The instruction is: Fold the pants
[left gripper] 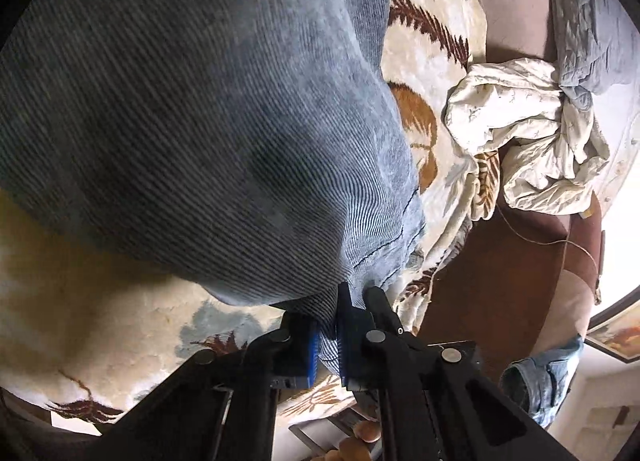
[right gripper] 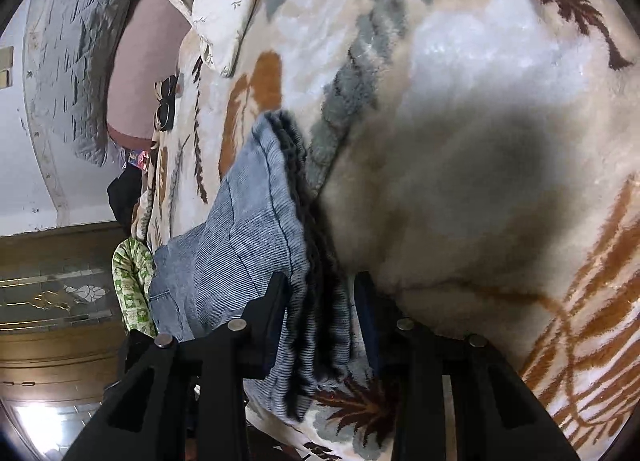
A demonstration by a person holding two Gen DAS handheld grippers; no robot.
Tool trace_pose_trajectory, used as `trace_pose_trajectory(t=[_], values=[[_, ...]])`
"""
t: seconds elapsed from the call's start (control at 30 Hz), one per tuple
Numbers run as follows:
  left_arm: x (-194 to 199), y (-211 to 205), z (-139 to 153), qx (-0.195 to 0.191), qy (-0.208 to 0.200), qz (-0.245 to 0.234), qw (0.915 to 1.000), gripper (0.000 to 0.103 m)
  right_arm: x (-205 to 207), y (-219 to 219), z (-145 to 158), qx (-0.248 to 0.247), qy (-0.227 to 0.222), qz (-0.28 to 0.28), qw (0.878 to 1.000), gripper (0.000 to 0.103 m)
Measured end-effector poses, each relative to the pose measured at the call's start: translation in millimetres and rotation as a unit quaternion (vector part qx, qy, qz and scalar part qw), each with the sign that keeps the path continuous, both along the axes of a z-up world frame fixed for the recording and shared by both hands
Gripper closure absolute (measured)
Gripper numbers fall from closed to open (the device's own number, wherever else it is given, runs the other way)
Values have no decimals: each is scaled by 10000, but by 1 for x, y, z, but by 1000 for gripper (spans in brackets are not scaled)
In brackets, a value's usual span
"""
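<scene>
The pants (left gripper: 192, 121) are blue-grey corduroy and fill most of the left wrist view, draped over a cream blanket with leaf patterns (left gripper: 80, 301). My left gripper (left gripper: 329, 335) is shut on a pinched corner of the pants, the cloth squeezed between its blue pads. In the right wrist view the pants (right gripper: 248, 229) show as a thick stack of folded layers. My right gripper (right gripper: 320, 325) is shut on that stack, with the layered edge running between its black fingers (right gripper: 276, 301) down toward the camera.
A crumpled white sheet (left gripper: 528, 133) and a grey quilt (left gripper: 600, 21) lie beyond the pants on the brown bed. A pair of sunglasses (right gripper: 166, 105) rests on the blanket (right gripper: 480, 101). A piece of denim (left gripper: 540, 381) hangs at the bed's edge. A green patterned cloth (right gripper: 132, 285) hangs near a wooden cabinet.
</scene>
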State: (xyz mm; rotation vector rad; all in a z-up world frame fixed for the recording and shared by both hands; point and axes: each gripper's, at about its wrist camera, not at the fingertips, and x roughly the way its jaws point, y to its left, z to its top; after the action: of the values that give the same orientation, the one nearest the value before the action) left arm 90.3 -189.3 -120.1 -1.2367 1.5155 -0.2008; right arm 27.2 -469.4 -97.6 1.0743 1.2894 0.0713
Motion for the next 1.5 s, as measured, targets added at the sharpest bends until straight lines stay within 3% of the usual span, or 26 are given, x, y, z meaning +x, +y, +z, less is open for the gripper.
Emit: trace_pose_trajectory(t=[0.13, 0.23, 0.43, 0.57, 0.73, 0.83, 0.93, 0.97, 1.03, 1.1, 1.13, 1.17, 1.23, 1.3, 1.4, 1.47, 1.5], values=[[0, -2, 1, -3, 2, -10, 10000, 96, 6, 8, 0, -90, 19, 88, 9999, 68], [-1, -5, 0, 6, -13, -80, 10000, 96, 8, 11, 3, -244, 3, 147, 9996, 89], [-3, -8, 2, 33, -141, -247, 9996, 96, 6, 14, 32, -538, -559, 205, 9968, 93], [-6, -4, 10, -188, -231, -284, 9992, 96, 3, 21, 51, -615, -946, 279, 9932, 93], [-13, 19, 36, -757, -455, -302, 9956, 96, -1, 55, 109, -994, -1713, 622, 9782, 93], [-15, 50, 48, -1172, -554, -158, 9914, 95, 3, 103, 148, -1431, -2046, 1057, 9625, 93], [-19, 100, 57, -1309, -699, 88, 9889, 95, 12, 165, 173, -1793, -2170, 1535, 9472, 93], [-21, 112, 59, -1275, -767, 140, 9888, 95, 14, 183, 175, -1843, -2197, 1685, 9431, 93], [-25, 152, 65, -834, -1048, 218, 9907, 89, 22, 229, 172, -1876, -2258, 2093, 9327, 93], [-30, 193, 73, -182, -1611, 187, 9866, 69, 31, 268, 156, -1750, -2283, 2398, 9272, 93], [-33, 209, 80, 215, -1950, 227, 9803, 48, 34, 281, 145, -1615, -2301, 2466, 9275, 90], [-37, 225, 89, 631, -2229, 413, 9719, 36, 37, 292, 134, -1445, -2297, 2485, 9298, 87], [-39, 243, 108, 1066, -2573, 661, 9582, 35, 45, 313, 102, -902, -2087, 2571, 9392, 78], [-34, 250, 123, 1105, -2934, 592, 9477, 34, 49, 320, 82, -421, -1894, 2554, 9472, 78], [-30, 252, 126, 1154, -2965, 581, 9462, 30, 43, 311, 97, -372, -2274, 2408, 9428, 75], [-24, 250, 114, 1267, -2649, 434, 9549, 30, 38, 300, 108, -262, -2554, 2238, 9402, 38], [-20, 247, 108, 1337, -2524, 401, 9575, 30, 36, 297, 111, -272, -2631, 2161, 9399, 34]])
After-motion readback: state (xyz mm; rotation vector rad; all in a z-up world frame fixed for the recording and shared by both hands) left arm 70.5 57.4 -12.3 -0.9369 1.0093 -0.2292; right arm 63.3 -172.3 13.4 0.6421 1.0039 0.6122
